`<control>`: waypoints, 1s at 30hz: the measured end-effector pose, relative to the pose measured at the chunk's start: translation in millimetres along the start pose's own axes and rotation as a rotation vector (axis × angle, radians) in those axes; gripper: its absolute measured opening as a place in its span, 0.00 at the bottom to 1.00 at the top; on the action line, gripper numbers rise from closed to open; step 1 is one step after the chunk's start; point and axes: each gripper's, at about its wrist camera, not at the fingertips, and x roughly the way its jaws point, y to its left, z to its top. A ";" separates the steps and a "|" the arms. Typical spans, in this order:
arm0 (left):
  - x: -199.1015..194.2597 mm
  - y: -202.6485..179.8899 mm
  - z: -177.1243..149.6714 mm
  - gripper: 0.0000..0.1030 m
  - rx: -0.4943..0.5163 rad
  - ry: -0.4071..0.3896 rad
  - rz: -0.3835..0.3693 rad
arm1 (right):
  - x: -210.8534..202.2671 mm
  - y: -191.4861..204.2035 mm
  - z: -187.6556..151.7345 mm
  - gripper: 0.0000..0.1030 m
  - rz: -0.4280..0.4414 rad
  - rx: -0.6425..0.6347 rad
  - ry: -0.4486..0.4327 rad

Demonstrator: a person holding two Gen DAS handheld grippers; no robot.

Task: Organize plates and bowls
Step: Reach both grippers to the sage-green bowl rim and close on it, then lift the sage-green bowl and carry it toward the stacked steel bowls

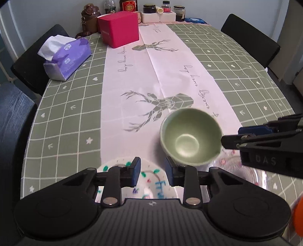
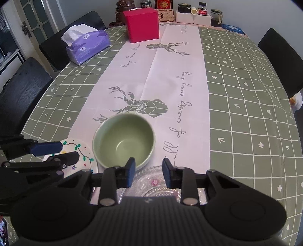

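A green bowl stands upright and empty on the white table runner. To its left lies a white plate painted with leaves and letters. My left gripper hovers over that plate's far part, open, its blue pads apart with only plate surface showing between them. To the bowl's right lies a clear patterned glass plate. My right gripper is above it, open, its left finger close to the bowl's near rim.
A purple tissue box and a red box sit at the far left of the table. Jars and bottles line the back edge. Black chairs stand on both sides.
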 end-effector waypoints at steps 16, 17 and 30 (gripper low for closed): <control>57.6 -3.8 25.3 0.13 -0.122 0.102 -0.057 | 53.0 -16.1 18.9 0.11 0.071 0.136 0.116; 58.6 -3.7 24.8 0.12 -0.123 0.105 -0.055 | 54.2 -16.3 19.1 0.10 0.069 0.139 0.121; 38.3 -1.7 27.9 0.07 -0.158 0.105 -0.041 | 41.4 -14.4 20.1 0.06 0.064 0.164 0.115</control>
